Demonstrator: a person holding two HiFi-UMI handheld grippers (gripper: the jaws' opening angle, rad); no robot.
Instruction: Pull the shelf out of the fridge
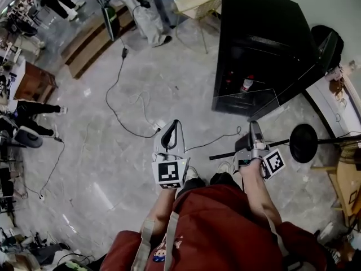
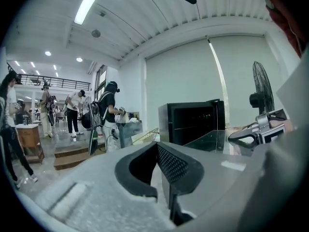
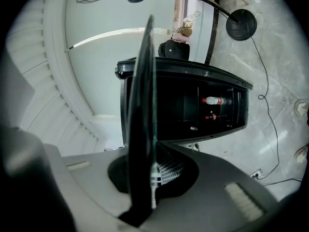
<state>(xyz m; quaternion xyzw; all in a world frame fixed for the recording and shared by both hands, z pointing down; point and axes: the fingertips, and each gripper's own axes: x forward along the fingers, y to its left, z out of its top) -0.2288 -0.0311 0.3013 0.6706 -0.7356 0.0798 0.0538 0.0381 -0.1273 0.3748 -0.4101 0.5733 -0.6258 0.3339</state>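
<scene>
The black fridge (image 1: 265,38) (image 3: 193,105) (image 2: 193,122) stands open ahead, with bottles (image 1: 246,83) (image 3: 215,100) inside. My right gripper (image 1: 255,126) (image 3: 150,175) is shut on the edge of a clear glass shelf (image 3: 142,105). The shelf is out of the fridge and in the air in front of it. It shows faintly in the head view (image 1: 254,107) and as a pane in the left gripper view (image 2: 207,140). My left gripper (image 1: 174,126) (image 2: 157,146) is to the left of the shelf, apart from it. Its fingertips meet with nothing between them.
A fan's round base (image 1: 303,143) and pole lie on the floor right of the fridge. Cables (image 1: 118,95) and a power strip (image 1: 159,127) cross the floor ahead. A wooden platform (image 1: 93,38) and people (image 1: 149,16) are at the far left.
</scene>
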